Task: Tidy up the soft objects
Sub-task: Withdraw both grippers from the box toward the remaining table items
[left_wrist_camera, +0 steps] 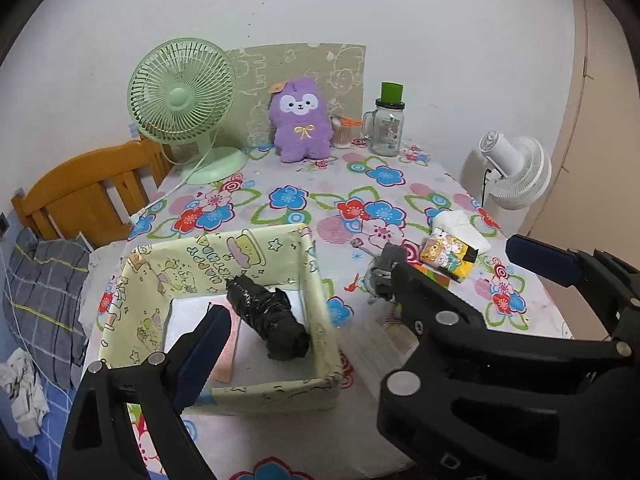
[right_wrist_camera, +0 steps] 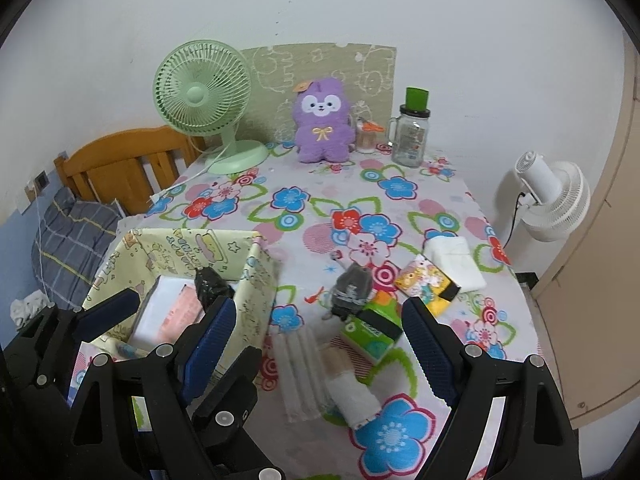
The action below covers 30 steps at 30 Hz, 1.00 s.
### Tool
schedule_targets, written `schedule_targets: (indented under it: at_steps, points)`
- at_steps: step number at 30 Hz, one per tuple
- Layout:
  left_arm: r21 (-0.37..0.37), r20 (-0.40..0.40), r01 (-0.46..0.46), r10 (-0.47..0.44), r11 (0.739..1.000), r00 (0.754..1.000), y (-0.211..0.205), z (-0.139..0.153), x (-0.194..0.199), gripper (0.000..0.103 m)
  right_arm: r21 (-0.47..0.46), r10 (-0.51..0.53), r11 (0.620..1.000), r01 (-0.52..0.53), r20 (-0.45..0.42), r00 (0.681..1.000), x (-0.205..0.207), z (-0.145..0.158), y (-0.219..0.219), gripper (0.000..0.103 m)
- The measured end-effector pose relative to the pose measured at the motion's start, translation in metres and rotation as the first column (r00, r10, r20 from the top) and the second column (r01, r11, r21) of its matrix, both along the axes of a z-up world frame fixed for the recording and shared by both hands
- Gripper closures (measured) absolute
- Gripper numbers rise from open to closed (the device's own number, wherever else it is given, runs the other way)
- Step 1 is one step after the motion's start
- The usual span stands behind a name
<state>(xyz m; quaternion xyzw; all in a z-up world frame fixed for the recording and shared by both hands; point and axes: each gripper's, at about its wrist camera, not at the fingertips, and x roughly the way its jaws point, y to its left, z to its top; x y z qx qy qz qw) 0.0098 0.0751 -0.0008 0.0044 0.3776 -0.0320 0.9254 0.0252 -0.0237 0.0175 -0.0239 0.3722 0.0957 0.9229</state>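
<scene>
A pale yellow cartoon-print box stands at the near left of the flowered table. A black wrapped bundle and a pink and white packet lie inside it. My left gripper hangs open above the box, holding nothing. My right gripper is open over a grey soft item and a green tissue pack, touching neither. Nearby lie a yellow cartoon pack, a folded white cloth and a rolled white cloth. A purple plush sits at the back.
A green desk fan and a glass jar mug with a green lid stand along the back wall. A white fan stands off the table's right edge. A wooden headboard and a checked pillow lie to the left.
</scene>
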Motion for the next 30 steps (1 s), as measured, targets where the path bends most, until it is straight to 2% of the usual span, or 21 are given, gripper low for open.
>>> schedule_targets:
  at_steps: [7, 25, 27, 30]
  points:
    - [0.015, -0.01, 0.0, 0.001, 1.0, 1.0, -0.018, 0.003, 0.001, 0.009, -0.002, -0.021, 1.0, 0.021, 0.016, 1.0, -0.005, 0.005, -0.021, 0.016]
    - [-0.028, 0.028, 0.107, -0.106, 0.994, 0.994, -0.081, 0.004, 0.007, 0.008, -0.013, -0.082, 0.996, 0.083, 0.05, 0.995, -0.006, 0.005, -0.084, 0.015]
    - [-0.02, 0.045, 0.126, -0.125, 0.992, 0.991, -0.089, 0.003, 0.007, 0.008, -0.017, -0.092, 0.996, 0.093, 0.059, 0.994, -0.004, 0.004, -0.09, 0.008]
    - [-0.011, 0.045, 0.137, -0.137, 0.99, 0.99, -0.098, 0.001, 0.01, 0.008, -0.045, -0.114, 0.992, 0.119, 0.092, 0.989, -0.004, 0.003, -0.099, 0.003]
